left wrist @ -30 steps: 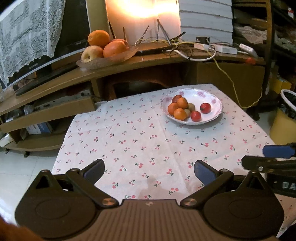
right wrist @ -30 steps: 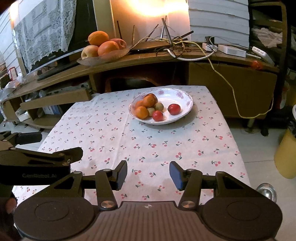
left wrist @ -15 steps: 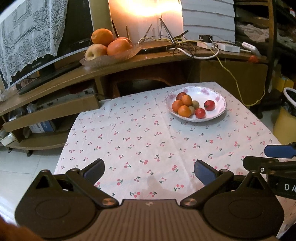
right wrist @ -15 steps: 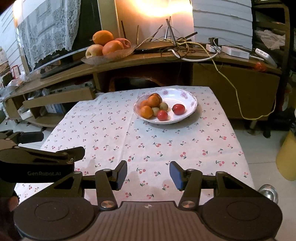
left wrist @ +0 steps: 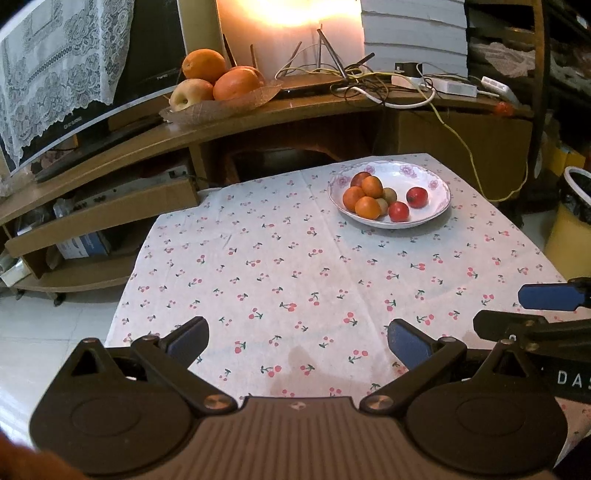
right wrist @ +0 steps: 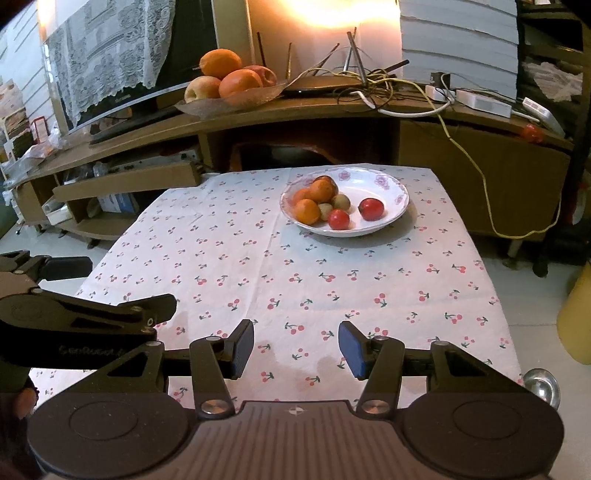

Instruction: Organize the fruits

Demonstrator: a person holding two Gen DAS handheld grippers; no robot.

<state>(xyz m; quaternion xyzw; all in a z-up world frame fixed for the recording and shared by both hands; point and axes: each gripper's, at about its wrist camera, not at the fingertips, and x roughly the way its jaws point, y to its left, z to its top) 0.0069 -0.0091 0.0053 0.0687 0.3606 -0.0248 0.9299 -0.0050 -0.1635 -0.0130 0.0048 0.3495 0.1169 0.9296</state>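
A warm yellow-orange cast is seen in both views. The strongest light is given by a blown-out glow on the wall [left wrist: 291, 22] at top centre, where detail is lost to glare. The surface [left wrist: 314, 280] is lit evenly and sharply, and a soft shadow is thrown to the near right of the plate [right wrist: 400, 201]. The corners are darkened, and straight edges such as the shelf [left wrist: 258, 118] are bent by fisheye distortion. The right side is left dim.
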